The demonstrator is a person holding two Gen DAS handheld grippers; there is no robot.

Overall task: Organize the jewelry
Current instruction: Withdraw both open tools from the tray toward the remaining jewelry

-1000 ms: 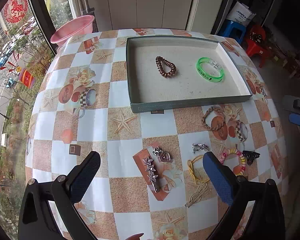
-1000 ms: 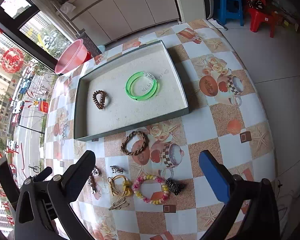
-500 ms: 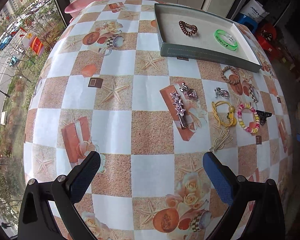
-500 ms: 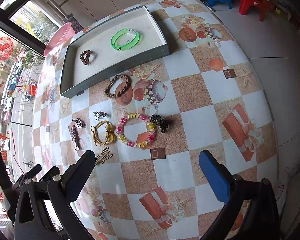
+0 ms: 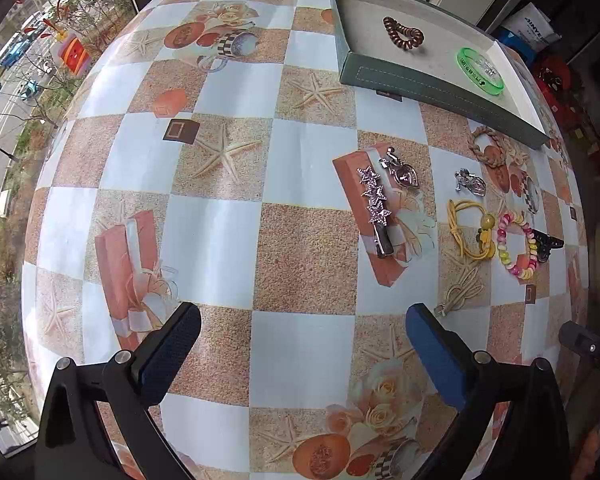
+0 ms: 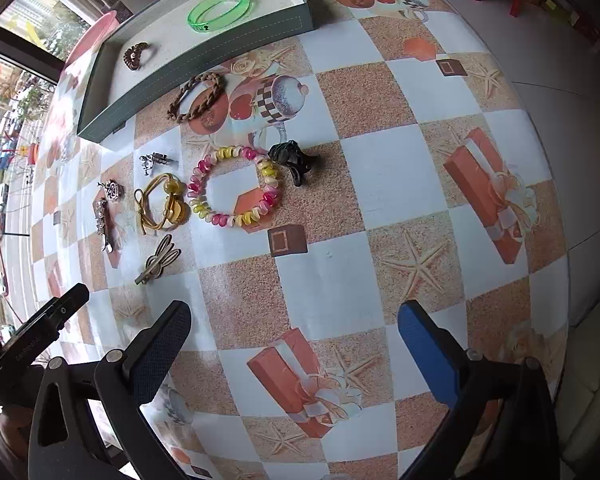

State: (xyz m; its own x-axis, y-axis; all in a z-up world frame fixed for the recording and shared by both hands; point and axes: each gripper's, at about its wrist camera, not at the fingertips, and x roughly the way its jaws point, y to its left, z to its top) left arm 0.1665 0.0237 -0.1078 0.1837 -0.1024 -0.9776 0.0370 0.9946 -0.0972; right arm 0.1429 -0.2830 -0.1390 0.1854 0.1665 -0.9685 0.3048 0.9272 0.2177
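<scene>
We log both grippers, left gripper (image 5: pixel 302 328) and right gripper (image 6: pixel 294 324), with jaws spread wide and nothing between them, above the checkered tablecloth (image 5: pixel 300 344).

Left wrist view, left to right: star hair clip (image 5: pixel 376 210) and heart pendant (image 5: pixel 405 172) at centre right, silver charm (image 5: pixel 470 182), yellow cord tie (image 5: pixel 470 232), beaded bracelet (image 5: pixel 518 246) at far right; grey tray (image 5: pixel 432 88) at upper right holds the brown coil tie (image 5: pixel 404 34) and green bangle (image 5: pixel 480 68).

Only the right wrist view shows clearly the black claw clip (image 6: pixel 294 158), touching the beaded bracelet (image 6: pixel 236 186), and the braided bracelet (image 6: pixel 198 96), just below the tray (image 6: pixel 188 68).

Versus 0.5 s ago: the jewelry lies as before; both cameras sit nearer, so the items loom larger and the tray is higher in frame.
</scene>
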